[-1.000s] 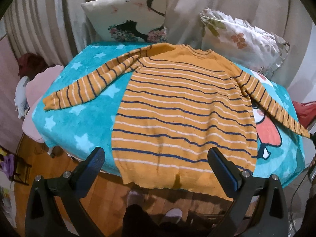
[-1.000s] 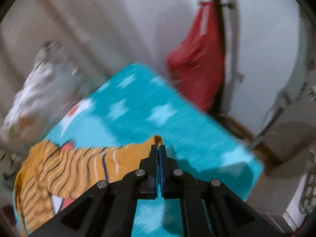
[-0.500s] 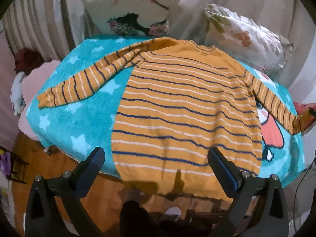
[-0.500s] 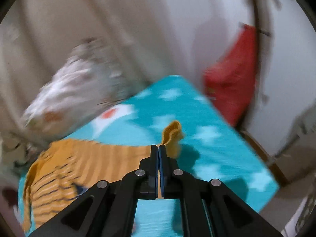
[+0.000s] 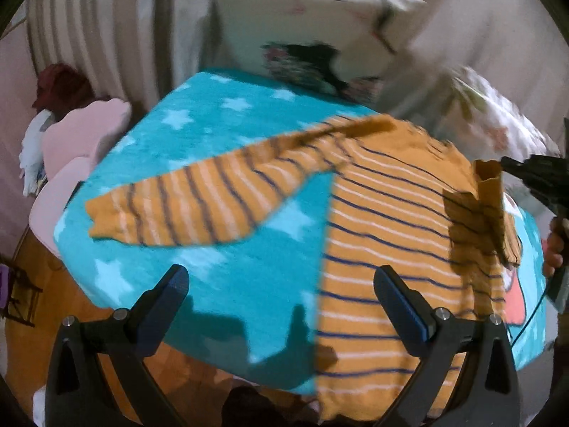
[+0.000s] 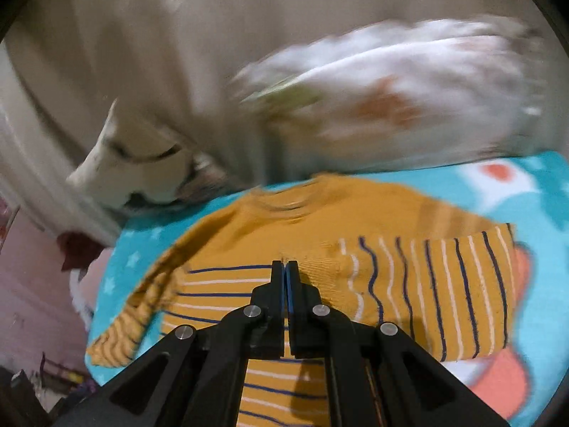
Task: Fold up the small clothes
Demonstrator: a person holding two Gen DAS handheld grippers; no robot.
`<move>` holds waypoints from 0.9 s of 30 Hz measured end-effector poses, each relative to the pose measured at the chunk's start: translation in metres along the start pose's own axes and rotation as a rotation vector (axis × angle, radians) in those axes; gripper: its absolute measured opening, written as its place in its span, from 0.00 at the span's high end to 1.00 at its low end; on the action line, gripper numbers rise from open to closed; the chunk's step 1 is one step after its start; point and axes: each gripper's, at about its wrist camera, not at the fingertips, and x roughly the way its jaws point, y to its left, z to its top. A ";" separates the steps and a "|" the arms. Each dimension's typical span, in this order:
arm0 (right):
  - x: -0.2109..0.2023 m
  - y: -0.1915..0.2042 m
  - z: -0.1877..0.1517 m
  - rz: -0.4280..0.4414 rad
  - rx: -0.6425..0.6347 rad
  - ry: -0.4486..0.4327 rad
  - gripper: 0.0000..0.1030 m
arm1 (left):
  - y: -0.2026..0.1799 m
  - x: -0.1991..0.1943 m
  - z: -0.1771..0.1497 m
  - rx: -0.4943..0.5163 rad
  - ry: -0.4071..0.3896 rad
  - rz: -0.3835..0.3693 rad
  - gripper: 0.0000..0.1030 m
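An orange sweater with navy and white stripes lies flat on a teal star blanket; it also shows in the right wrist view. Its left sleeve stretches out over the blanket. My right gripper is shut on the cuff of the right sleeve and holds it lifted over the sweater's body; it shows at the right edge of the left wrist view. My left gripper is open and empty, above the blanket's near edge, left of the hem.
Two pillows lean against the curtain behind the blanket. A pink cushion sits off the blanket's left edge. Wooden floor lies below the near edge.
My right gripper has carried the right sleeve cuff up and inward over the sweater's body. My left gripper has shifted left, toward the left sleeve side.
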 end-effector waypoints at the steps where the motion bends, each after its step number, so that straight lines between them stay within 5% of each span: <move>1: 0.024 0.023 0.001 0.012 -0.010 0.029 0.99 | 0.012 0.003 0.005 -0.010 0.003 0.010 0.00; 8: 0.140 0.098 -0.013 0.065 0.032 0.173 0.98 | 0.087 0.018 0.021 -0.097 0.028 0.079 0.00; 15: 0.224 0.134 -0.049 0.113 0.030 0.358 0.98 | 0.147 0.022 0.028 -0.213 0.028 0.133 0.00; 23: 0.193 0.184 -0.053 0.077 -0.152 0.318 0.96 | 0.194 0.017 0.034 -0.306 -0.006 0.210 0.00; 25: 0.179 0.211 -0.063 0.103 -0.260 0.330 0.87 | 0.206 0.016 0.035 -0.338 -0.015 0.227 0.00; 27: 0.173 0.228 -0.071 0.073 -0.325 0.314 0.66 | 0.218 0.014 0.036 -0.374 -0.021 0.231 0.00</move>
